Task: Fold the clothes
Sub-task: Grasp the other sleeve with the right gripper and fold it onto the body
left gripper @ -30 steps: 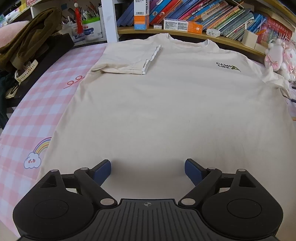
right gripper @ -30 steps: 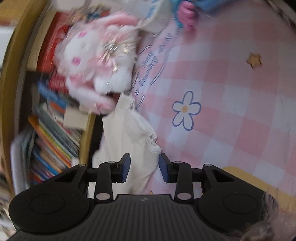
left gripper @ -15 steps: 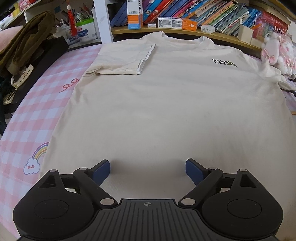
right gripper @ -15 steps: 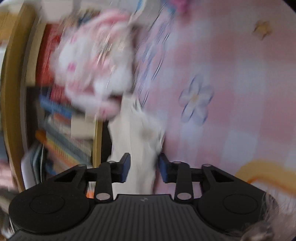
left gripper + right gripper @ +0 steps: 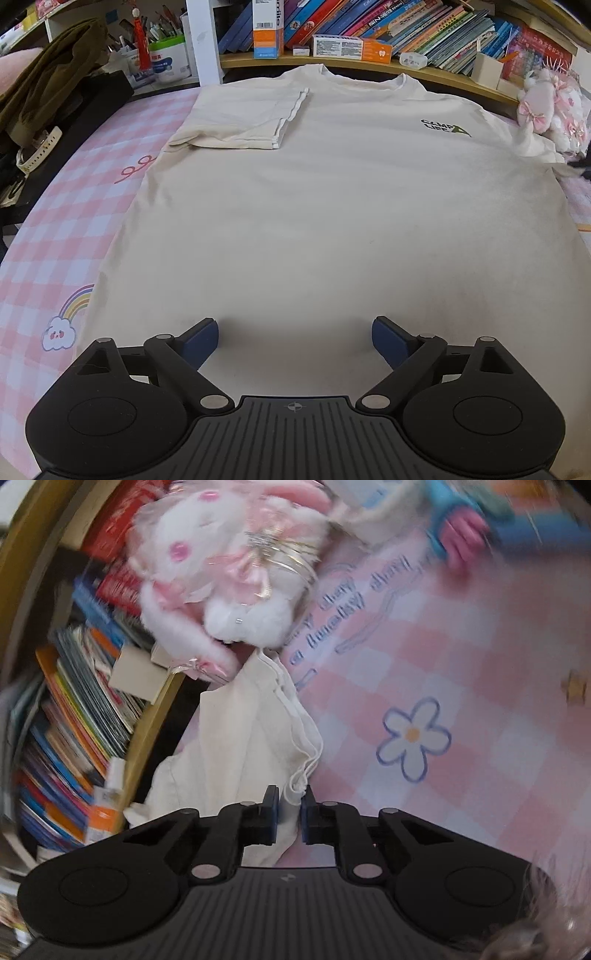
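T-shirt (image 5: 332, 206) sleeve, beside plush toy (image 5: 229, 572), sits clamped in right gripper (image 5: 287, 814) just closed; left gripper (image 5: 294, 338) gapes.

A pink checked cloth (image 5: 55, 236) covers the bench; books (image 5: 424, 26) line the shelf, a pink-and-white plush toy (image 5: 229, 579) just beside them.

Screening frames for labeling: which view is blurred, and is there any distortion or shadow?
Left wrist view: sharp, evenly lit; fisheye bows the bookshelf; soft shadow on the T-shirt under the open left hand-held gripper. Right wrist view: motion blur smears the books and plush toy; the right hand-held gripper, pinching the sleeve, stays crisp.
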Tool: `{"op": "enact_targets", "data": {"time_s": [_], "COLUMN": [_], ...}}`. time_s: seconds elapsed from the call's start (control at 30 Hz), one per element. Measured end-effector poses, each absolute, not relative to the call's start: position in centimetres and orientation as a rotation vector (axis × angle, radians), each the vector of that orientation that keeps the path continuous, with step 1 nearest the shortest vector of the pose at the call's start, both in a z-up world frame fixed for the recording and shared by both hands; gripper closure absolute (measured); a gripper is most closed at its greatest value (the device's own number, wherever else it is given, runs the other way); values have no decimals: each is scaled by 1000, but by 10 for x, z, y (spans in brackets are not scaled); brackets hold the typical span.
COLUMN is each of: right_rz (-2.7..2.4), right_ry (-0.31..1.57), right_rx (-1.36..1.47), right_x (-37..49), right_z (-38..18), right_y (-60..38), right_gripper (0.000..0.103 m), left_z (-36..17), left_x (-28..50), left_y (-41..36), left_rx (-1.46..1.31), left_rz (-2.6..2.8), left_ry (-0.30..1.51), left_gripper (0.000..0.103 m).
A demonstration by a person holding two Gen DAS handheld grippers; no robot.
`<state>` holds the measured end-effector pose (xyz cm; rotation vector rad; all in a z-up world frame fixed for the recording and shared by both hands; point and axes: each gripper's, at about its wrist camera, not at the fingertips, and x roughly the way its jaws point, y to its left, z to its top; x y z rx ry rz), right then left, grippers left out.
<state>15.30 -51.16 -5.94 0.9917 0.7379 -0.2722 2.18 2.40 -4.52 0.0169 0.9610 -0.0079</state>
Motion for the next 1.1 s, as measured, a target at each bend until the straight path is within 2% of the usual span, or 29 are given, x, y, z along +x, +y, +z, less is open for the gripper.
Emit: {"op": "enact_targets", "data": {"time_s": [0.07, 0.27, 0.43, 0.5, 0.57, 0.67, 0.83, 1.1], "right_rz": [-270, -45, 146, 205, 234, 275, 247, 89], "right_ry": [721, 698, 776, 865, 908, 876, 863, 817], "right_rx": [880, 303, -57, -139, -167, -76, 78, 89], "right_x": [158, 193, 201, 204, 198, 186, 176, 198], "right_z": [-42, 11, -6, -27, -43, -43, -34, -23], "right_y": [-498, -391, -295, -269, -258, -267, -294, -327], "right_gripper": [95, 95, 94, 85, 60, 48, 45, 45], "left_z": [-45, -44, -44, -44, -44, -45, -45, -46], "left_x": [21, 20, 19, 20, 20, 19, 22, 21], "left_y": [27, 36, 45, 46, 48, 50, 50, 48], "left_rx": [13, -1, -17, -14, -17, -16, -13, 18], "left_rz": [-8, -12, -13, -19, -26, -35, -40, -56], "left_ry": [958, 955, 950, 951, 949, 943, 936, 929], "left_gripper": [10, 10, 10, 10, 10, 8, 6, 6]}}
